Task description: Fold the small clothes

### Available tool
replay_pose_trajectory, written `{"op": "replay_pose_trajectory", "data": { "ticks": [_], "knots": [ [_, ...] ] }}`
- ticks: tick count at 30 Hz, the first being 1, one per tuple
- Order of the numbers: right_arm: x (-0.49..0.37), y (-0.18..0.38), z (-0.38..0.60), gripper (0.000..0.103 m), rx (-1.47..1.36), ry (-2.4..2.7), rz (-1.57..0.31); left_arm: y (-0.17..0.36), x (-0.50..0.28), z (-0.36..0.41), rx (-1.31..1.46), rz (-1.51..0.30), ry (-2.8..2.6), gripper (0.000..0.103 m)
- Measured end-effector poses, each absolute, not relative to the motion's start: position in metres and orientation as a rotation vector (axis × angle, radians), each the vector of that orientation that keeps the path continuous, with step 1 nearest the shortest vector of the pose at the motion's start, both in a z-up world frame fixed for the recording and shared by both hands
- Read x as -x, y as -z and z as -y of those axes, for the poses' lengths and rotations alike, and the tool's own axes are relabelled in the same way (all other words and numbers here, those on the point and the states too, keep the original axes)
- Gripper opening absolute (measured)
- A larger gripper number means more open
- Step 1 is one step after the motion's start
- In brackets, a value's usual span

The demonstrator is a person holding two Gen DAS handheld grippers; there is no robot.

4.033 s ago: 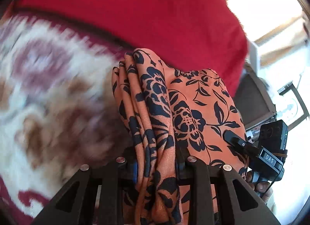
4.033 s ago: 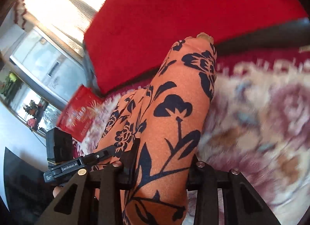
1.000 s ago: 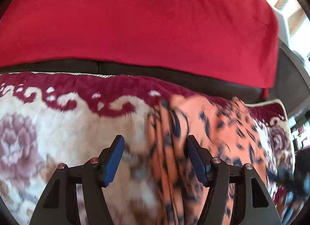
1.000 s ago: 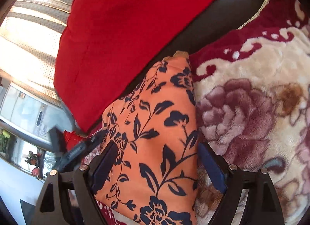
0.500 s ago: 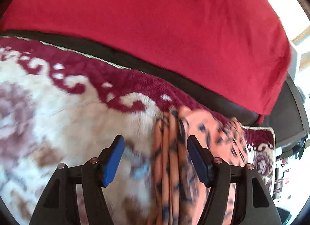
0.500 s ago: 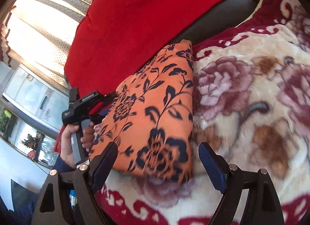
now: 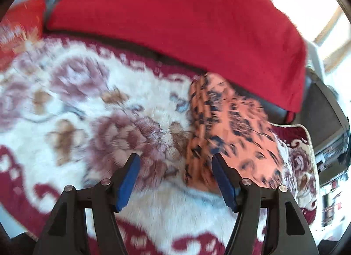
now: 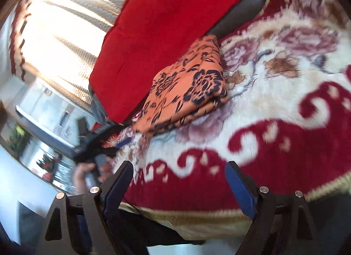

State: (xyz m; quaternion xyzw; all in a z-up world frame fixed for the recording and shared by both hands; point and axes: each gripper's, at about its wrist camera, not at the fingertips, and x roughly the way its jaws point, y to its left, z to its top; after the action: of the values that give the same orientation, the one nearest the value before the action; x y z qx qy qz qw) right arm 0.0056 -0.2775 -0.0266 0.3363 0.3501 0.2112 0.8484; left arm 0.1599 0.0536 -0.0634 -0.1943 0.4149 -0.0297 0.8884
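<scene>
The folded orange garment with a dark floral print (image 8: 188,88) lay flat on the plush cream-and-maroon floral blanket (image 8: 285,106), its far end touching the red fleece cushion (image 8: 166,27). The left gripper (image 7: 176,176) was wide open and held nothing; its blue-padded right finger (image 7: 223,183) sat just beside the garment's near edge (image 7: 228,136). The right gripper (image 8: 178,183) was also spread wide and empty, positioned near the blanket's front border and well apart from the garment. In the right wrist view, the left gripper appeared blurred at the garment's left side, held by the person's hand (image 8: 84,172).
</scene>
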Motion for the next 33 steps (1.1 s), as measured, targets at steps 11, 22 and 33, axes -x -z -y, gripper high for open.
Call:
{"op": "replay_pose_trajectory", "data": {
  "ticks": [11,22,33],
  "knots": [
    [0.035,0.007,0.231,0.092,-0.361,-0.267,-0.708,0.04,-0.044,-0.016,0.023,-0.759,-0.07,0.088],
    [0.007,-0.051,0.213,0.101,-0.118,-0.053,-0.618,0.009,-0.022,-0.012,0.096,-0.712,-0.029,0.093],
    [-0.022,-0.061,0.202,0.101,-0.076,-0.014,-0.648,0.001,-0.033,-0.004,0.097,-0.682,0.004,0.098]
  ]
}}
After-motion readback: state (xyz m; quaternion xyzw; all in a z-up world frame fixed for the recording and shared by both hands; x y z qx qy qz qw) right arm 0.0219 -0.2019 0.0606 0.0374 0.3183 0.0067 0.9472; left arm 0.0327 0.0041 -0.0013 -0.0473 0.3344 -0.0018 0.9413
